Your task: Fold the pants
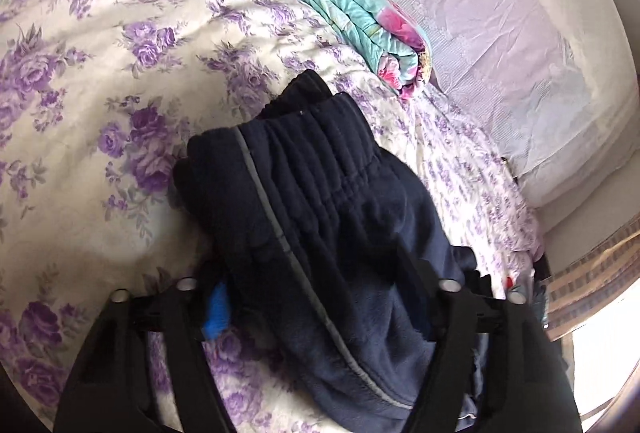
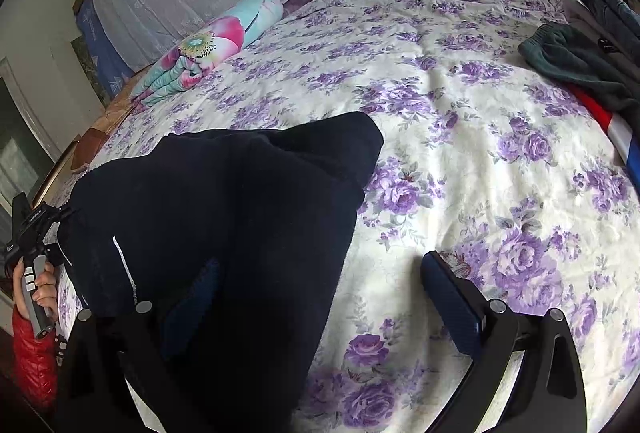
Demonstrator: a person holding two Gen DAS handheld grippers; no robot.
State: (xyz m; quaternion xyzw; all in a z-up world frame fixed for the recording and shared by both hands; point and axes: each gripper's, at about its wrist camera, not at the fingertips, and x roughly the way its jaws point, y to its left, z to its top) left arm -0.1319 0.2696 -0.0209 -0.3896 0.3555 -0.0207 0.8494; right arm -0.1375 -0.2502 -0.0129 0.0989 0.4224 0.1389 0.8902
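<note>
Dark navy fleece pants point(image 1: 320, 201) with a grey side stripe and a gathered elastic waistband lie folded on the floral bedspread. My left gripper point(image 1: 316, 297) has its fingers wide apart, and the pants lie between and over them; one blue pad point(image 1: 216, 309) shows at the left. In the right wrist view the pants point(image 2: 224, 217) drape over the left finger point(image 2: 192, 297) of my right gripper point(image 2: 320, 297), whose fingers stand wide apart, the right finger point(image 2: 452, 305) bare above the bedspread. The left gripper, held in a hand, shows at far left point(image 2: 30, 233).
The bed point(image 2: 460, 121) has a white cover with purple roses. A folded teal and pink quilt point(image 1: 352, 13) point(image 2: 208, 49) lies by the lace-covered headboard. A pile of clothes point(image 2: 584, 57) sits at the bed's right edge.
</note>
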